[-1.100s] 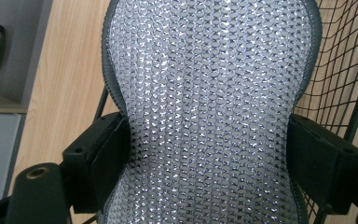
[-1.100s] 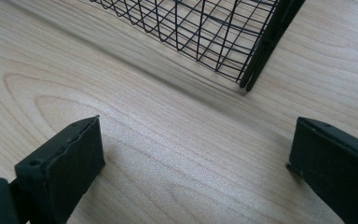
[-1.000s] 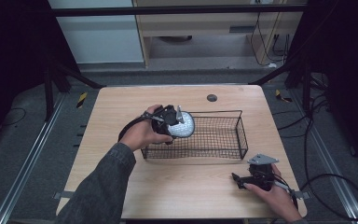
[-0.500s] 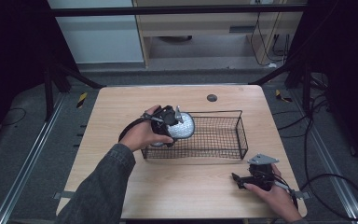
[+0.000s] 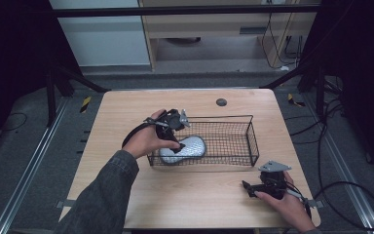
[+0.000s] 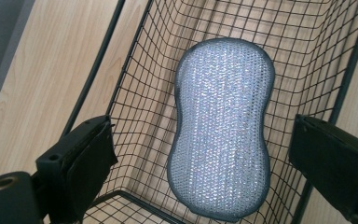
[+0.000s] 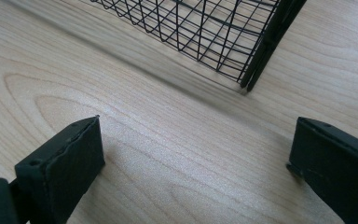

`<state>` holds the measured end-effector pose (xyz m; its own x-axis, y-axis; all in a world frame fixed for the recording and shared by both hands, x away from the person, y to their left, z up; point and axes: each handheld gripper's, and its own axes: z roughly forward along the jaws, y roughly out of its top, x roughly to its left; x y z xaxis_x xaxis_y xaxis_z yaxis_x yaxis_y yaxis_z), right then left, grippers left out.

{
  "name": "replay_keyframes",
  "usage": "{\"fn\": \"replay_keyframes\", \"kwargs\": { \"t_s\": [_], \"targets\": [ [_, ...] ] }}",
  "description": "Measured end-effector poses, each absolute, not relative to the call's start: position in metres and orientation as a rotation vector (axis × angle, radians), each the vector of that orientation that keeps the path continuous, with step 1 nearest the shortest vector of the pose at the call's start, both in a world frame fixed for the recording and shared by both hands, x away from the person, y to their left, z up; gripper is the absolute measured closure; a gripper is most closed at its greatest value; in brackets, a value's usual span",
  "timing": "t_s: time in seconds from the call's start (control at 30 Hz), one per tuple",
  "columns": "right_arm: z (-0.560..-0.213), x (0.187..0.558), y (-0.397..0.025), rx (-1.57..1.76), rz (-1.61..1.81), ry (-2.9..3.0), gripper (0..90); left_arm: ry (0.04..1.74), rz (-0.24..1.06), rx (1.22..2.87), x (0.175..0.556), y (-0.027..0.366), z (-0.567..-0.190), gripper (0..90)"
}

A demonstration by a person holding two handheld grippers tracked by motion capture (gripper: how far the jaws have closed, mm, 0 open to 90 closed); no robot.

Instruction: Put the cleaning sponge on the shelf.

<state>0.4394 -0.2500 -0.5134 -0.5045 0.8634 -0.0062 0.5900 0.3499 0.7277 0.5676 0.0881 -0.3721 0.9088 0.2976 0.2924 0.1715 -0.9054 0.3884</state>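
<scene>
A silver mesh scouring pad [image 5: 187, 147] [image 6: 223, 130] with a dark rim lies flat on the floor of the black wire basket [image 5: 233, 118] [image 6: 135, 93], at its left end. My left gripper [image 5: 176, 141] [image 6: 205, 149] hangs just above the pad, jaws open on either side of it and touching nothing. My right gripper [image 5: 249, 187] [image 7: 198, 154] rests low over the wooden table near the front right, open with bare wood between its jaws. The basket's near right corner [image 7: 249, 70] stands just beyond it.
A small dark round disc [image 5: 221, 102] sits on the table [image 5: 126, 112] behind the basket. The basket's right half holds nothing. Dark floor, metal rails and cables surround the table.
The pad was held up at the basket's left end by my left gripper. It has been let go and now lies on the basket floor. The right gripper has not moved.
</scene>
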Motion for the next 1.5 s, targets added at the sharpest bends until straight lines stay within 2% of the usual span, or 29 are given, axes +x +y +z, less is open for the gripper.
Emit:
{"fn": "replay_keyframes", "kwargs": {
  "t_s": [0.8, 1.5],
  "targets": [
    [-0.513, 0.439, -0.25, 1.267, 0.956, 2.231, 3.1, 0.333, 0.488, 2.689, 0.559, 0.085, -0.37, 4.6],
    [-0.513, 0.438, -0.251, 1.266, 0.955, 2.235, 3.1, 0.464, 0.497, 2.553, 0.538, 0.112, -0.366, 3.5]
  ]
}}
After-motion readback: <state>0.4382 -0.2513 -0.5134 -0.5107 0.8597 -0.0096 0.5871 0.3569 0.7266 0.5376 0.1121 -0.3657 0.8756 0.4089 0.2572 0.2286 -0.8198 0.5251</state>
